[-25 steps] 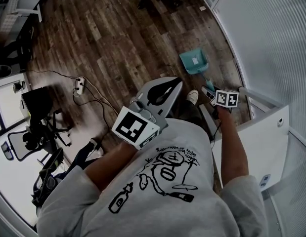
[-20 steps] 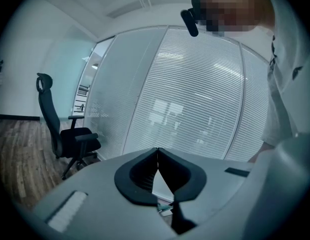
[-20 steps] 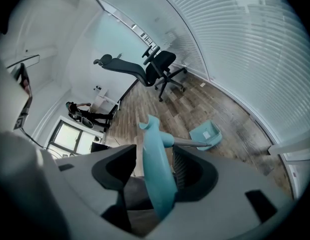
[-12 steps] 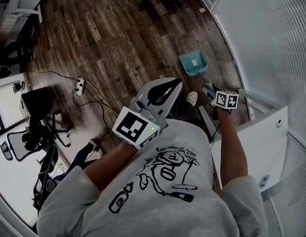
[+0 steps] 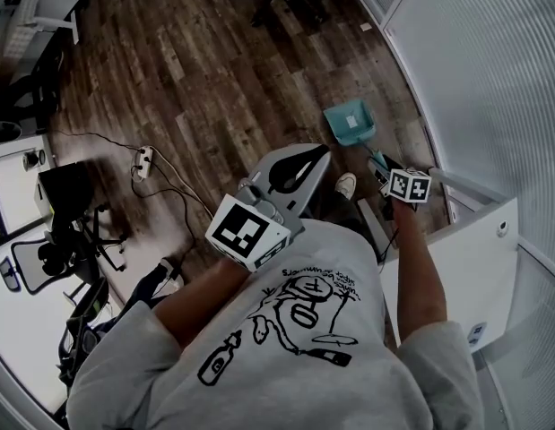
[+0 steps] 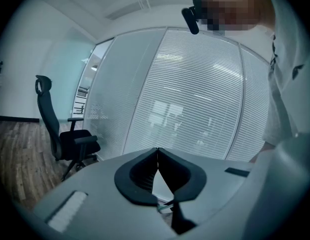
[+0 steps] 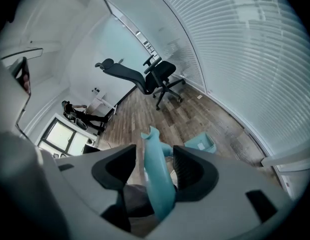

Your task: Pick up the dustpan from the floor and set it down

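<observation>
Wood-plank floor point(image 5: 214, 70) runs out to the slatted glass wall point(image 5: 492, 79), and close to that edge sits the teal dustpan point(image 5: 351, 122), pan end low. Whether it's resting or just clear of the floor, I can't say. Right gripper point(image 5: 385, 168) is clamped on its long handle point(image 7: 159, 189), so the carry looks under way. Left gripper point(image 6: 157, 151) is pinched together, holding nothing. Next up: lower the pan flat, then let go.

Dustpan point(image 5: 351, 121) — smooth teal plastic (slight sheen); floor point(image 5: 196, 70) — dark wood planks, matt grain.
</observation>
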Motion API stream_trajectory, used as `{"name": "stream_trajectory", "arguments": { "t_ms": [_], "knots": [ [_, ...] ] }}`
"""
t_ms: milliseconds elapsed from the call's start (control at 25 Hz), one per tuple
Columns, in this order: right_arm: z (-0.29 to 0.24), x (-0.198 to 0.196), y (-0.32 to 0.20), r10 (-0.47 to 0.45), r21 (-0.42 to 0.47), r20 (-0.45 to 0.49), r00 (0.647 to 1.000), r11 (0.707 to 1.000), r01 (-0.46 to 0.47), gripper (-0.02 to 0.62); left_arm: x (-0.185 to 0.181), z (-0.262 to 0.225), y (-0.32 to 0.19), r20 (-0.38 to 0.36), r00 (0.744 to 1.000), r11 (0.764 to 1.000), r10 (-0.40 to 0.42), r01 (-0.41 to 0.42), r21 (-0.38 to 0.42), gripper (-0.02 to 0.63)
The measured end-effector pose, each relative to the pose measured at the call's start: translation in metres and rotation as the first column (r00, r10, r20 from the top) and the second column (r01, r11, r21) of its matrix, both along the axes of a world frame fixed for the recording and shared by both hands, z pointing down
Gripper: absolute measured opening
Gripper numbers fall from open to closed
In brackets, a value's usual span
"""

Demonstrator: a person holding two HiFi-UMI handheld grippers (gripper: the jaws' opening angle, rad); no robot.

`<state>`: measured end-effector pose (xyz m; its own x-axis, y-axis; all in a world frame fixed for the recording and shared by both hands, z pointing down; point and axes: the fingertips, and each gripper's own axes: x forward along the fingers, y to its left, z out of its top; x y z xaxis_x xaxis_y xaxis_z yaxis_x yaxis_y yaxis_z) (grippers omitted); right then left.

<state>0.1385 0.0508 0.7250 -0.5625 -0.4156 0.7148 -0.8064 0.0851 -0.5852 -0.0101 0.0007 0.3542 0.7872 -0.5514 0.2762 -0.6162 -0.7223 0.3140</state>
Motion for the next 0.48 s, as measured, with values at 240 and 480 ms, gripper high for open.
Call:
{"name": "stream_trajectory", "arguments": {
  "t_ms": [240, 480],
  "knots": [
    [0.005, 0.008, 0.007, 0.01, -0.015, -0.035, 0.999, 1.0, -0.011, 0.206, -0.001, -0.001, 0.0, -0.001, 1.0, 1.0, 0.002, -0.002, 0.001, 0.002],
    [-0.002, 0.012, 0.003, 0.021, 0.0, -0.036, 0.999, 1.0, -0.021, 0.206, 0.002, -0.004, -0.002, -0.006, 1.0, 1.0, 0.006, -0.006, 0.001, 0.002]
  ]
}}
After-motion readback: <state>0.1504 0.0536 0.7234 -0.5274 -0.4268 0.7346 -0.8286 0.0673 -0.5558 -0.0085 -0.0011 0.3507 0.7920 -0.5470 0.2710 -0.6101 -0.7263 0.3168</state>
